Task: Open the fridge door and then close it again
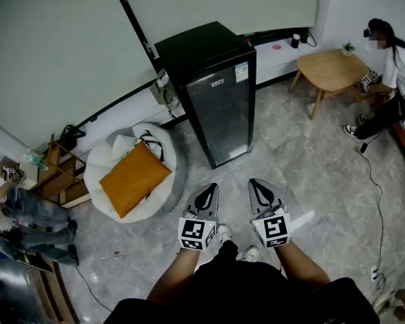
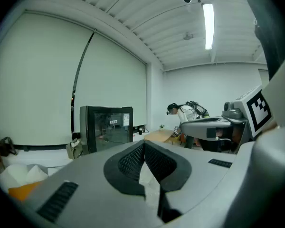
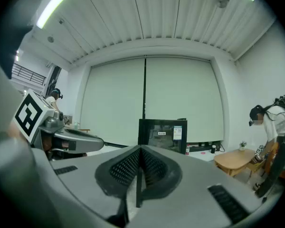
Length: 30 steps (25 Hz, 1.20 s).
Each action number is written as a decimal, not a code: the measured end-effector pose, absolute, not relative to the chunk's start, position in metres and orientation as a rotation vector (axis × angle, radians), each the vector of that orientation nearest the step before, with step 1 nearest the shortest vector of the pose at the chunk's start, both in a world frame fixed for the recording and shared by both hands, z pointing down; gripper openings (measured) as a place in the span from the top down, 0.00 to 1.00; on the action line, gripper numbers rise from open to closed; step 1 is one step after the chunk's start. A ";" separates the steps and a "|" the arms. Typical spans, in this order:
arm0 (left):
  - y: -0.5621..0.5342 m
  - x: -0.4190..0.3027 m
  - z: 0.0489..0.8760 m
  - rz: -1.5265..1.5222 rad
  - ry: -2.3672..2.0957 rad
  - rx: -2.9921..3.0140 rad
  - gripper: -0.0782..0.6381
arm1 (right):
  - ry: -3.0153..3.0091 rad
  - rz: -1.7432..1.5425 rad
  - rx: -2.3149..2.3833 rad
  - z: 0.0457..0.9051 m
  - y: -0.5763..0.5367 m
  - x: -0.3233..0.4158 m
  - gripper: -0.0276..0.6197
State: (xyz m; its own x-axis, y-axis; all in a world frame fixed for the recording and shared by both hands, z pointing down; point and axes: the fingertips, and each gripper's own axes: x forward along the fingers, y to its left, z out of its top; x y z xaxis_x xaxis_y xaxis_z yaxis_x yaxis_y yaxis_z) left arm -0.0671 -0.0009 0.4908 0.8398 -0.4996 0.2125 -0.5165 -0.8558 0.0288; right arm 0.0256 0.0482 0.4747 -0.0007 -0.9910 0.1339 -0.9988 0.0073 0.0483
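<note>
Black casing and a glass front identify the fridge (image 1: 216, 86), which stands on the grey tiled floor (image 1: 310, 167) against the wall (image 1: 67, 52). It is ahead of you and well apart from both tools. Its door (image 1: 224, 117) lies flush with the casing, so treat the task as not yet begun.

You hold the left tongs (image 1: 208, 191) and the right tongs (image 1: 258, 186) side by side, low and close to your body, both aimed at the fridge. The left gripper view shows the pads meeting at the tip with nothing between them. The right gripper view shows the same: jaws together, empty. This posture probably suits the approach, since there is nothing to grip until you reach the door.

No handle can be made out from here, and which edge swings free cannot be told. A white label (image 1: 241, 71) marks one upper corner of the door.

Plan the approach around what lies nearby:
- A white beanbag (image 1: 108, 160) carrying an orange cushion (image 1: 133, 177) sits just beside the fridge.
- A wooden tabletop (image 1: 334, 69) and a second person (image 1: 395, 66) occupy the far corner.
- A cable (image 1: 372, 181) trails across the floor on your right, and could catch a foot.
</note>
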 end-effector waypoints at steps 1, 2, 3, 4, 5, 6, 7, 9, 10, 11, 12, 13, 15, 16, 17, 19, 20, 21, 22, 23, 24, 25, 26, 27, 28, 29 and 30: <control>0.004 -0.068 0.492 0.300 -0.821 2.926 0.86 | -2.140 0.088 2.122 0.474 0.052 0.026 0.93; 0.009 -0.069 0.492 0.297 -0.830 2.920 0.86 | -2.146 0.085 2.120 0.474 0.057 0.026 0.93; 0.014 -0.069 0.493 0.294 -0.837 2.914 0.86 | -2.148 0.082 2.117 0.474 0.061 0.026 0.93; 0.019 -0.070 0.493 0.291 -0.843 2.910 0.86 | -2.147 0.082 2.114 0.474 0.066 0.026 0.93; 0.023 -0.070 0.492 0.290 -0.847 2.907 0.86 | -2.143 0.087 2.110 0.475 0.071 0.026 0.93; 0.027 -0.071 0.492 0.289 -0.851 2.905 0.86 | -2.139 0.097 2.104 0.477 0.076 0.026 0.93; 0.031 -0.072 0.492 0.288 -0.856 2.903 0.86 | -2.140 0.104 2.100 0.477 0.079 0.025 0.93; 0.033 -0.074 0.493 0.286 -0.877 2.897 0.86 | -2.164 0.091 2.106 0.472 0.082 0.024 0.93; 0.034 -0.076 0.493 0.284 -0.891 2.891 0.86 | -2.178 0.086 2.109 0.470 0.083 0.023 0.93; 0.035 -0.078 0.494 0.281 -0.904 2.885 0.86 | -2.187 0.086 2.108 0.470 0.085 0.022 0.93; 0.036 -0.080 0.494 0.280 -0.915 2.877 0.86 | -2.194 0.090 2.105 0.470 0.086 0.021 0.93; 0.036 -0.081 0.495 0.279 -0.923 2.869 0.86 | -2.198 0.096 2.099 0.472 0.087 0.021 0.93; 0.032 -0.083 0.498 0.284 -0.935 2.854 0.86 | -2.207 0.115 2.080 0.475 0.085 0.019 0.93; 0.029 -0.084 0.499 0.286 -0.939 2.848 0.86 | -2.213 0.124 2.068 0.476 0.082 0.018 0.93; 0.024 -0.084 0.501 0.288 -0.942 2.843 0.86 | -2.220 0.131 2.056 0.478 0.077 0.018 0.93; 0.012 -0.083 0.503 0.287 -0.950 2.833 0.86 | -2.225 0.144 2.032 0.482 0.066 0.018 0.93; 0.005 -0.082 0.505 0.287 -0.955 2.828 0.86 | -2.222 0.152 2.020 0.485 0.059 0.018 0.93; -0.002 -0.081 0.506 0.289 -0.960 2.824 0.86 | -2.220 0.161 2.007 0.488 0.053 0.019 0.93; -0.010 -0.080 0.507 0.292 -0.966 2.821 0.86 | -2.219 0.171 1.993 0.491 0.045 0.019 0.93; -0.019 -0.080 0.508 0.294 -0.974 2.820 0.86 | -2.222 0.177 1.979 0.493 0.037 0.019 0.93; -0.029 -0.079 0.510 0.297 -0.985 2.819 0.86 | -2.230 0.176 1.971 0.493 0.028 0.019 0.93; -0.039 -0.079 0.511 0.300 -0.997 2.816 0.86 | -2.239 0.171 1.964 0.494 0.018 0.019 0.93; -0.049 -0.080 0.513 0.301 -1.010 2.811 0.86 | -2.244 0.172 1.953 0.497 0.010 0.018 0.93; -0.058 -0.081 0.516 0.299 -1.023 2.804 0.86 | -2.246 0.179 1.938 0.500 0.002 0.018 0.93; -0.067 -0.082 0.518 0.297 -1.034 2.795 0.86 | -2.248 0.186 1.926 0.503 -0.005 0.017 0.93; -0.077 -0.083 0.519 0.296 -1.042 2.788 0.86 | -2.251 0.189 1.918 0.505 -0.013 0.016 0.93; -0.086 -0.084 0.521 0.297 -1.047 2.782 0.86 | -2.253 0.192 1.913 0.507 -0.021 0.015 0.93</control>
